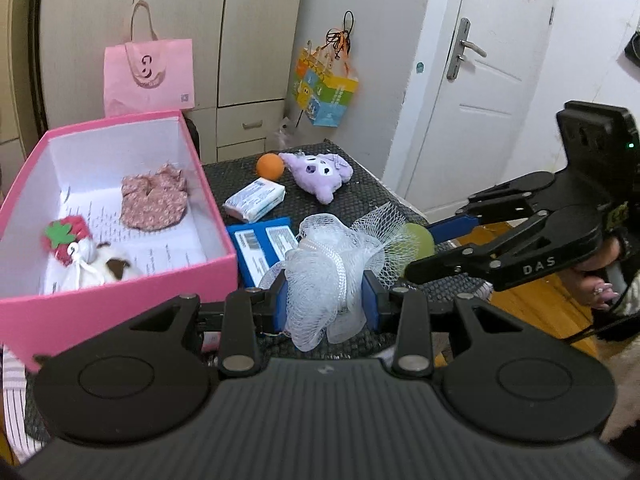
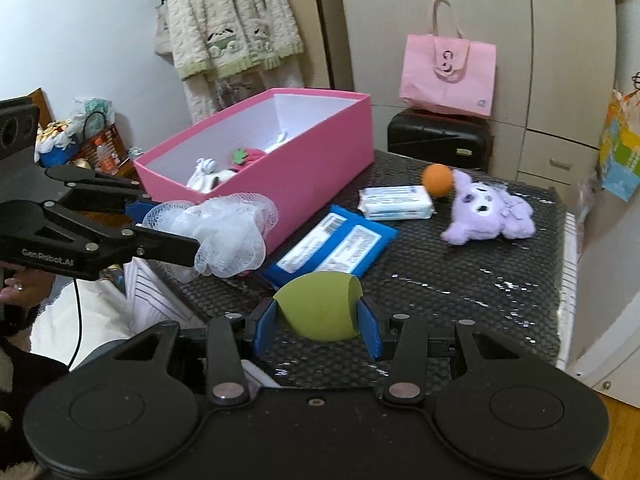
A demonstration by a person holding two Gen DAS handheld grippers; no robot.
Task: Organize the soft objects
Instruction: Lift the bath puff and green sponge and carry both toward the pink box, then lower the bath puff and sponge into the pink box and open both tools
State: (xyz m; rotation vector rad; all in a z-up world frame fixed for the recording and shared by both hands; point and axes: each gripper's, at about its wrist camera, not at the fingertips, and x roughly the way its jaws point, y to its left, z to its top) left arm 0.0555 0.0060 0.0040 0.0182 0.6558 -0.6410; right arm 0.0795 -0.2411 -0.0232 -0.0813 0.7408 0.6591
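Observation:
My left gripper [image 1: 326, 300] is shut on a white mesh bath puff [image 1: 332, 264], held above the table just right of the pink box [image 1: 120, 288]; it also shows in the right wrist view [image 2: 224, 236]. My right gripper [image 2: 316, 326] is shut on a green sponge ball [image 2: 320, 304], seen behind the puff in the left wrist view [image 1: 418, 242]. In the box lie a floral cloth [image 1: 154, 200] and a strawberry plush [image 1: 64, 240]. A purple plush [image 2: 488, 212] and an orange ball [image 2: 437, 180] lie on the table.
A white tissue pack [image 2: 396, 202] and a blue packet [image 2: 336, 246] lie on the black mesh table [image 2: 460, 280]. A pink bag [image 2: 448, 76] sits on a black case behind. Cabinets and a door stand beyond.

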